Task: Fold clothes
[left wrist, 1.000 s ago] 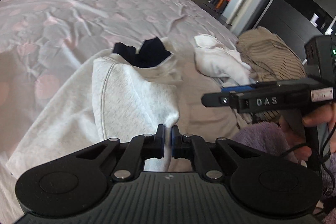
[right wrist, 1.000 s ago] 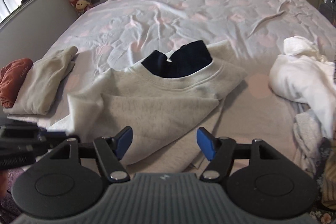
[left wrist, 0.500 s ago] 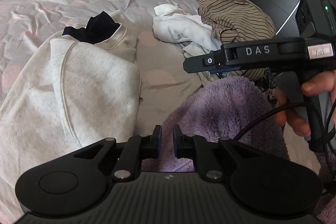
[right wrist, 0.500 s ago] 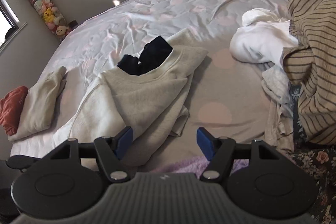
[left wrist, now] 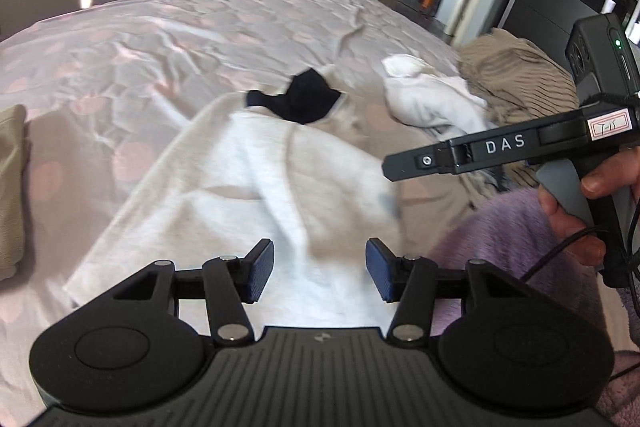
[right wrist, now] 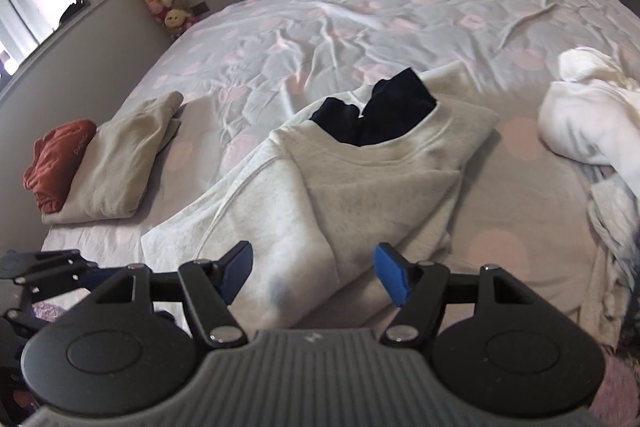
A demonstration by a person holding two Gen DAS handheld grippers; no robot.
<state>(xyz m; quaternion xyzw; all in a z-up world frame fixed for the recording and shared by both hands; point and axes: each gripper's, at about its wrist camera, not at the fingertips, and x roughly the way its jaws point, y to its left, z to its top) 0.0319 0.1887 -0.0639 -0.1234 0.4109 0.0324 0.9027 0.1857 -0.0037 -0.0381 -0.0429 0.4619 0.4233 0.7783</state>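
Our left gripper (left wrist: pixel 316 273) and right gripper (right wrist: pixel 314 277) both stand wide apart, holding nothing. The grey sweatshirt (right wrist: pixel 360 187) lies mid-frame just beyond them on the bed (right wrist: pixel 360 11); free cover stretches toward the upper frame.

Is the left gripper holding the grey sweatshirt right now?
No, the left gripper is open, its fingers spread apart above the grey sweatshirt with no cloth between them.

On the bed (right wrist: pixel 400 7) we count one grey sweatshirt (right wrist: pixel 320 195), two folded garments (right wrist: pixel 116 163) at its left edge, one white heap (right wrist: pixel 588 123), one striped garment (left wrist: pixel 516 75).
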